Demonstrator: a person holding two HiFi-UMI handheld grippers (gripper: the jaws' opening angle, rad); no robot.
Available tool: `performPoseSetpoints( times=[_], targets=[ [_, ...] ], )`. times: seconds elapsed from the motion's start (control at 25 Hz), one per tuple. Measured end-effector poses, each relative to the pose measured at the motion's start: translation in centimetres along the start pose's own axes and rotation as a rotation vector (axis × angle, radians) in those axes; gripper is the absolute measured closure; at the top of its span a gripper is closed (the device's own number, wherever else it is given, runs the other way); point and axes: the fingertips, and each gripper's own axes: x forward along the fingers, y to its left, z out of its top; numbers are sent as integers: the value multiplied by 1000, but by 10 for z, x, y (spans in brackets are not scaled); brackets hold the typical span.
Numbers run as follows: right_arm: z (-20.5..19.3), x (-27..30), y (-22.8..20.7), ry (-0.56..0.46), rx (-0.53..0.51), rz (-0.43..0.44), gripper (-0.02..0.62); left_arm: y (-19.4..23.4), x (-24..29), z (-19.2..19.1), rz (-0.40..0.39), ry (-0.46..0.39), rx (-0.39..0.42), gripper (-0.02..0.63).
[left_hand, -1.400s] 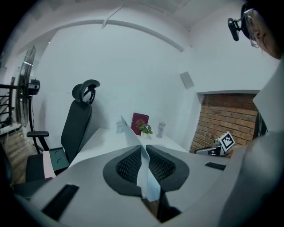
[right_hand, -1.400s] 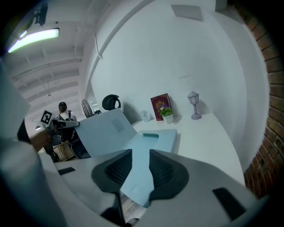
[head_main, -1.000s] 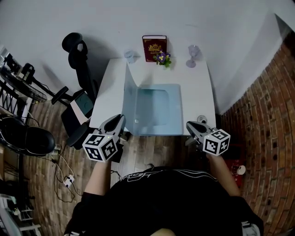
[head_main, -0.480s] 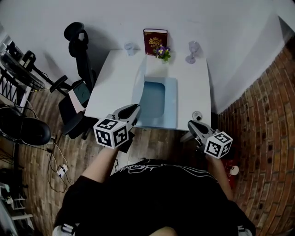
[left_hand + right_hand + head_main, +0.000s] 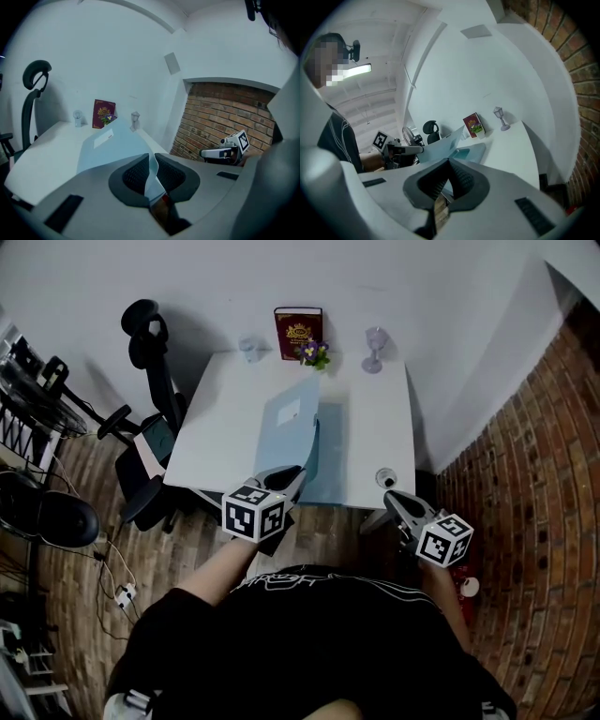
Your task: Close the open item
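Observation:
A light blue folder (image 5: 330, 451) lies on the white table (image 5: 230, 432). Its front cover (image 5: 289, 423), with a white label, leans over the lower half, partly lowered. My left gripper (image 5: 292, 476) is shut on the cover's near edge; in the left gripper view the thin blue sheet (image 5: 112, 143) runs between the pads (image 5: 136, 176). My right gripper (image 5: 390, 497) hovers off the table's near right corner, shut with nothing in it. The right gripper view shows the folder (image 5: 461, 152) ahead and the left gripper (image 5: 401, 149) at its left.
Along the table's far edge stand a red book (image 5: 298, 333), a small flower pot (image 5: 313, 355), a glass (image 5: 248, 348) and a goblet (image 5: 374, 349). A small round object (image 5: 384, 478) sits near the right front corner. An office chair (image 5: 150, 362) is left; a brick wall (image 5: 525, 484) is right.
The cover has swung from standing upright at the folder's left edge over to the right and now leans low. My left gripper went right with it; the right gripper hardly moved.

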Motion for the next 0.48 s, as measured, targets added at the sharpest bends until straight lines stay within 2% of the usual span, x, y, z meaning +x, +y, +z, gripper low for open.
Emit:
performPoseSetpoints(
  times=[0.48],
  targets=[
    [-1,-48,-34,13,11,-55,592,-21,64,-57,-3,121,-8,546]
  ],
)
